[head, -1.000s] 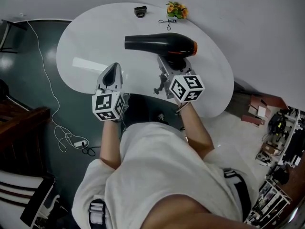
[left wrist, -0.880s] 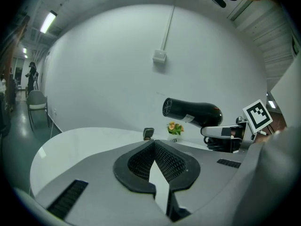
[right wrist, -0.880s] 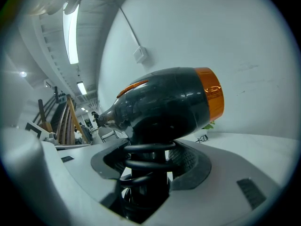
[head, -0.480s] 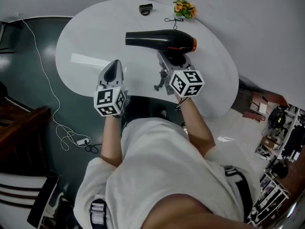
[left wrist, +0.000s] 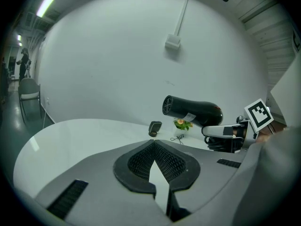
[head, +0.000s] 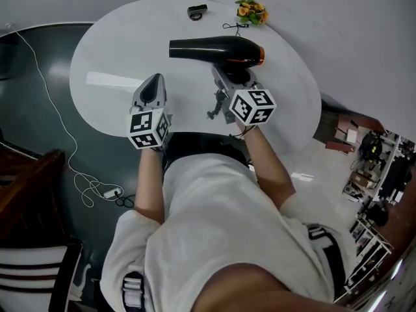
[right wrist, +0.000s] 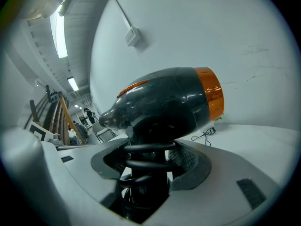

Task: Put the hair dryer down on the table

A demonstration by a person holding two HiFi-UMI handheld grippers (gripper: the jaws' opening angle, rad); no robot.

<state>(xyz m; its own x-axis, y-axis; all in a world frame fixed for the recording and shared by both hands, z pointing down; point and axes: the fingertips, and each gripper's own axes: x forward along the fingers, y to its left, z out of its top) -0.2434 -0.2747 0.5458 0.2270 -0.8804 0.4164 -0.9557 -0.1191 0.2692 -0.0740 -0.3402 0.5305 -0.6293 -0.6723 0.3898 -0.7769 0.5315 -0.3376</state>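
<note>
**Hair dryer held above the table, right gripper clamped on its handle**

I have the right gripper (head: pixel 229 80) closed around the handle of the hair dryer (head: pixel 218 49). In the right gripper view, the jaws press on the handle from both sides, over the black coiled cord (right wrist: pixel 146 150) wound around it. The dryer's black barrel lies roughly level, with its orange end (right wrist: pixel 210 94) pointing to my right. From the left gripper view it hangs clear of the surface, above the far half of the white table (head: pixel 117 51).

The left gripper (head: pixel 153 95) carries nothing. Its pads meet at their tips with nothing between them, and it hovers over the near edge of the table, well apart from the dryer.

Only one container is in sight: a small pale flower pot (left wrist: pixel 181 131) at the far rim of the table, holding orange and green flowers (head: pixel 251 9). A thin cable (head: pixel 229 26) lies just beside it, and a small dark object (head: pixel 197 11) I cannot identify sits near it on the left.
</note>
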